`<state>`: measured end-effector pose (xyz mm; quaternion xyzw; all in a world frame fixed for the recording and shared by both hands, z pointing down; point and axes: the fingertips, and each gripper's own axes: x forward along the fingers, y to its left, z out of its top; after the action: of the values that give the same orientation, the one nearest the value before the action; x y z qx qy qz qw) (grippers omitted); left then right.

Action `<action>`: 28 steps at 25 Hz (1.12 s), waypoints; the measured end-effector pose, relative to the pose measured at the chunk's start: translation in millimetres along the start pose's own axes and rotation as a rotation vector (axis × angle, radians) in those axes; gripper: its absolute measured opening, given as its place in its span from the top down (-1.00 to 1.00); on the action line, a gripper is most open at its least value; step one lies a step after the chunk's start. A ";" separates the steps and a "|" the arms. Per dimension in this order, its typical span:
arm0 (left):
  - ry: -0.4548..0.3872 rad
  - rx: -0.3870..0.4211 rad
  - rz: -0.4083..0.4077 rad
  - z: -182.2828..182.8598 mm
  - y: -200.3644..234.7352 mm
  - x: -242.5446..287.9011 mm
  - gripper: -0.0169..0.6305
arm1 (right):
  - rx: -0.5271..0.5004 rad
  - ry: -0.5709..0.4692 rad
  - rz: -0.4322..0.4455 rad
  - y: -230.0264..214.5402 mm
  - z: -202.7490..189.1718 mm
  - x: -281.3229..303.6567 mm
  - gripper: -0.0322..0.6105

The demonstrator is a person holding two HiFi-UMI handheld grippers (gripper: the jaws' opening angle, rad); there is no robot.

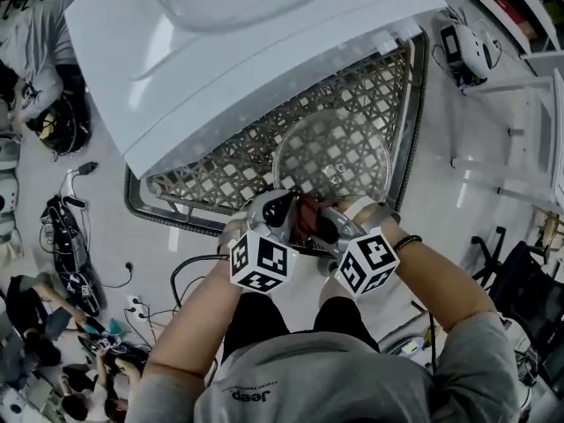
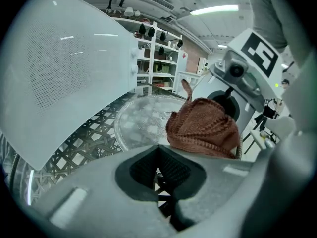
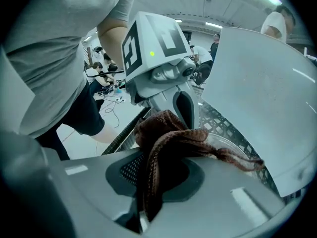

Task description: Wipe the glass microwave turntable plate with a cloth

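Right gripper (image 3: 148, 182) clamped on a brown cloth (image 3: 166, 133), bunched over the near rim of the glass plate (image 2: 141, 120). Left gripper (image 2: 159, 175) just beside, jaws drawn together, apparently nipping that same rim. Plate flat on the lattice counter (image 1: 220, 179) near its front edge. Beyond, a white microwave (image 1: 220, 51) covering the far side.

Seen from the person's head, the top camera looks steeply down on the left gripper (image 1: 280, 211) and right gripper (image 1: 310, 224), close below, with the glass plate (image 1: 333, 152) just beyond their tips. The left gripper's camera sits low behind its own jaws and faces across the plate, the right gripper close at its right. The right gripper's camera faces back at the left gripper, directly ahead. All three views share the cloth (image 2: 203, 125), the plate and the lattice table (image 1: 211, 183).
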<state>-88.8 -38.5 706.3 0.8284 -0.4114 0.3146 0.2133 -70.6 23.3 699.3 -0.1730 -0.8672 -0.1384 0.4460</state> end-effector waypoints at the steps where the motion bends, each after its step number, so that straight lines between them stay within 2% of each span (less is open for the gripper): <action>1: -0.002 0.002 0.003 -0.2 0.4 0.0 0.96 | -0.007 0.012 0.002 1.5 -4.4 -2.4 0.70; 8: -0.002 -0.007 0.008 -2.3 4.1 -0.7 0.96 | -0.008 0.074 -0.001 19.5 -52.1 -35.7 0.70; 14: 0.004 -0.006 0.016 -2.6 5.9 -0.1 0.96 | 0.039 0.101 -0.054 24.0 -99.7 -73.9 0.70; 28: 0.019 -0.026 0.018 -4.2 6.5 1.5 0.96 | 0.137 0.047 -0.137 23.6 -106.6 -77.5 0.69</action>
<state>-94.8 -40.4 710.9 0.8187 -0.4210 0.3190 0.2251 58.8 -11.1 697.7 -0.0790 -0.8736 -0.1132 0.4666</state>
